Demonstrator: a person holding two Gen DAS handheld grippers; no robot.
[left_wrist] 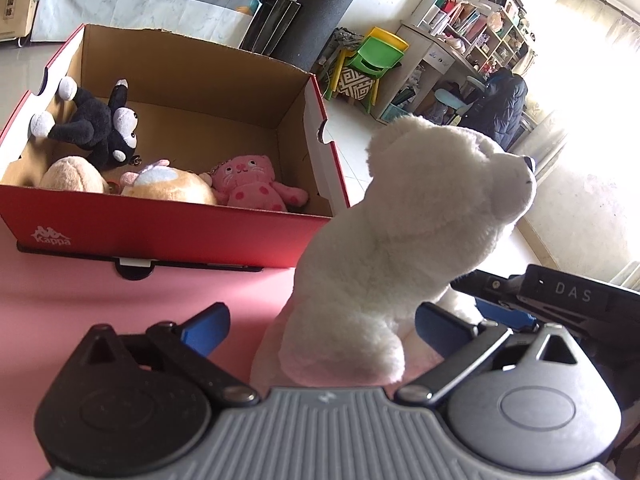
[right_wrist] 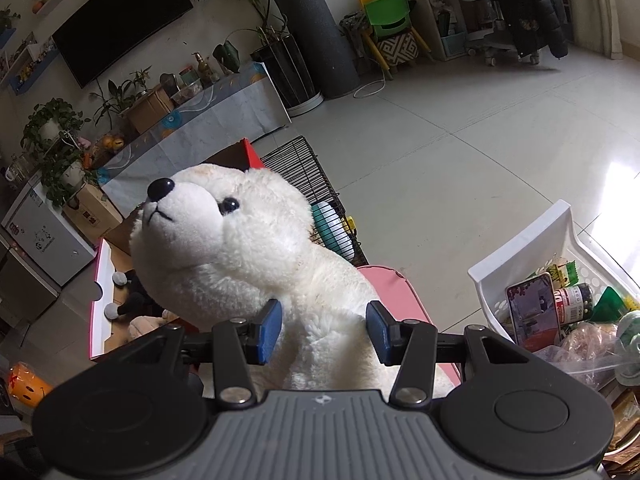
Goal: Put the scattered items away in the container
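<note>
A white plush bear (left_wrist: 404, 248) sits upright on the pink table (left_wrist: 100, 308), right of the red Kappa shoebox (left_wrist: 168, 228). The box holds a black plush (left_wrist: 96, 124), a tan plush (left_wrist: 72, 174), an orange-and-blue plush (left_wrist: 168, 186) and a pink spotted cat plush (left_wrist: 252, 182). My left gripper (left_wrist: 320, 330) is open, its blue pads either side of the bear's base without pressing it. My right gripper (right_wrist: 324, 330) has its blue pads against the bear's body (right_wrist: 256, 248) on both sides, squeezing the fur. The right gripper also shows in the left wrist view (left_wrist: 560, 296).
A white basket (right_wrist: 532, 240) with a phone and packets stands to the right. A black wire cage (right_wrist: 312, 188) sits on the floor behind the table. A grey pillar (right_wrist: 316, 24), plants and small chairs (right_wrist: 388, 16) stand further back.
</note>
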